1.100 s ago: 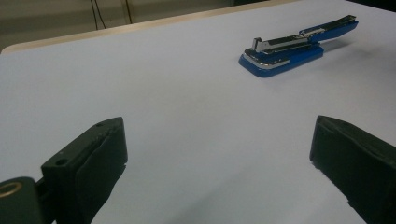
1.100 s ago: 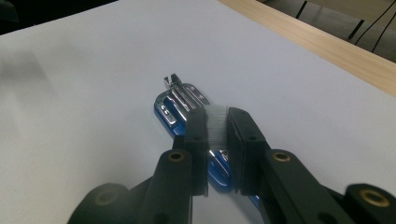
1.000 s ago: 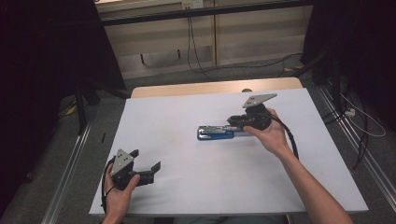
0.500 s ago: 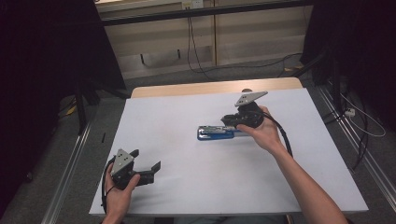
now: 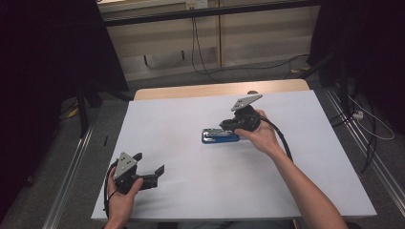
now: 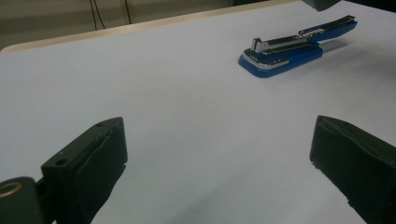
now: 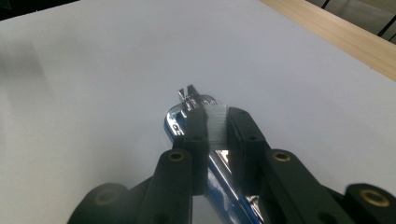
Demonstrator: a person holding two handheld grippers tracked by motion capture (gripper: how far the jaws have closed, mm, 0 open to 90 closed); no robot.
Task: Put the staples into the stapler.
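The blue stapler (image 5: 220, 137) lies flat on the white surface (image 5: 191, 191), near its middle and a little toward the far edge. The right tongs (image 5: 224, 128) are clamped on it: in the right gripper view the two black jaws stand nearly together, pinching the stapler's chrome top arm (image 7: 212, 122) from both sides, with its nose poking out past them. The stapler's base looks to be resting on the surface, not lifted. Well apart from the stapler, toward the near left corner, the left tongs (image 5: 158, 171) sit with jaws spread wide and nothing between them, pointing roughly at the stapler's nose.

I'd say the grasp is made, and the step in hand is picking up or shifting the stapler. The next move calls for a steady hold, since the narrow, shiny arm could slip or hinge open as it rises.
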